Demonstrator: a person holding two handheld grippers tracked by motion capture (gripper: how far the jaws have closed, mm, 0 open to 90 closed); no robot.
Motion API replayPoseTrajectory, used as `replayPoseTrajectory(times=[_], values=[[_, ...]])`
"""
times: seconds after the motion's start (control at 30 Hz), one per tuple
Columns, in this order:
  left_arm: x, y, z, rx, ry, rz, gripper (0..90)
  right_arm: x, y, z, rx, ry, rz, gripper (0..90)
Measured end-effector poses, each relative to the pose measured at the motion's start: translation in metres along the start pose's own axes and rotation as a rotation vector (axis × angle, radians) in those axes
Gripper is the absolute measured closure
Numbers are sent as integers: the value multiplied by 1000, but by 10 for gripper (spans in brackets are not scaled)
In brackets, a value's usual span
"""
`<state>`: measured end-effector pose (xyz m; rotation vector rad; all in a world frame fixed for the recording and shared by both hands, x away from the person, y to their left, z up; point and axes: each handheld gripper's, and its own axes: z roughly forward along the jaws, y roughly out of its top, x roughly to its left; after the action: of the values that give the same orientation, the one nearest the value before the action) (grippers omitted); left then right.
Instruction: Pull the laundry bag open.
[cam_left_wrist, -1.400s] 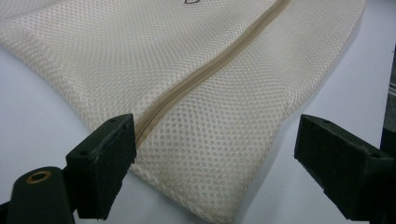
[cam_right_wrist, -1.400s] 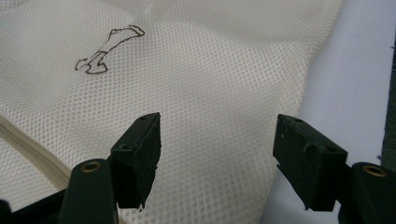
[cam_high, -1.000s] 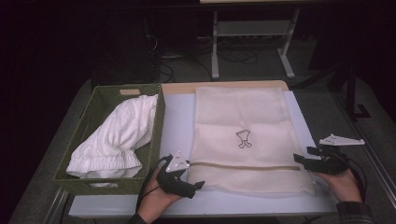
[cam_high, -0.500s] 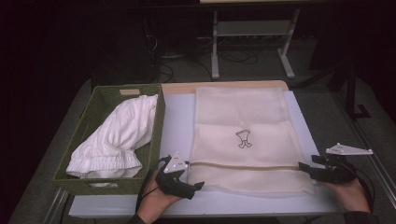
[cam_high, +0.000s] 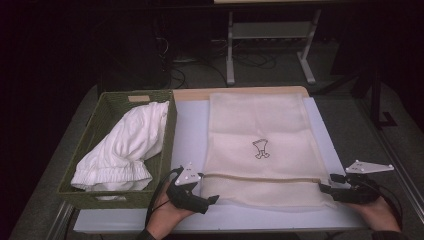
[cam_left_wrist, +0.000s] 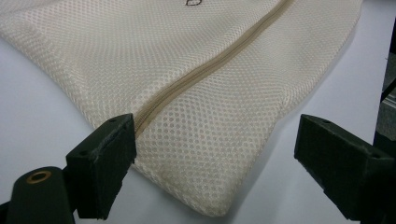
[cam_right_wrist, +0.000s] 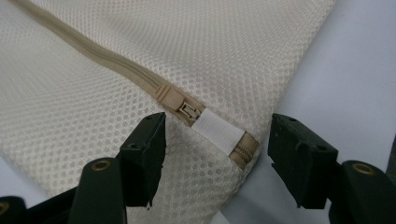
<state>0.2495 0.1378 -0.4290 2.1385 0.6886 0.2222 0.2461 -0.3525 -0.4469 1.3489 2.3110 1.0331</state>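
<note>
At the mesh bag's (cam_high: 262, 150) near corners (zip end (cam_right_wrist: 184, 108) right): left hand-held gripper (cam_left_wrist: 212, 163) agape, right hand-held gripper (cam_right_wrist: 217, 158) narrowing, gripping nothing.

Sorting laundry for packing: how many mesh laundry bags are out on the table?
1: the cream mesh bag lies flat at the table's middle, right of the green basket. More could hide under the white garment in it.

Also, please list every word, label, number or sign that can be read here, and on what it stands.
No readable words or numbers.
Mesh bag: a small dark printed mark, a figure rather than letters; too small to read.
Basket: a pale tag on the far rim, which looks blank.
</note>
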Motion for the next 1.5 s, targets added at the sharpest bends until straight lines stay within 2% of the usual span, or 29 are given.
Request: replayPoseTrajectory(times=[0.13,0.2,0.3,0.43,0.6,0.8,0.97,1.03,1.17,1.5], values=[[0,0,0,-1,1,0,122,0,-3,1,8,-1,-37,415],[0,1,1,1,1,0,122,0,-5,3,27,-10,-51,430],[1,1,1,5,1,-2,121,2,-6,3,24,-28,-84,458],[1,1,2,5,1,-1,122,3,-6,4,17,-33,-84,521],[1,1,2,7,2,-2,121,2,-6,4,7,-32,-70,680],[1,1,3,7,-1,-4,122,0,-6,6,-12,2,-43,822],[2,1,3,7,-6,-4,122,-2,-5,6,-13,16,-28,832],[2,1,3,7,-7,-4,122,-1,-4,4,-23,16,-33,832],[2,2,3,1,-7,-11,122,-2,-3,-2,-61,34,-13,832],[-1,6,5,-3,-25,-13,127,3,3,-11,-116,35,-39,832]])
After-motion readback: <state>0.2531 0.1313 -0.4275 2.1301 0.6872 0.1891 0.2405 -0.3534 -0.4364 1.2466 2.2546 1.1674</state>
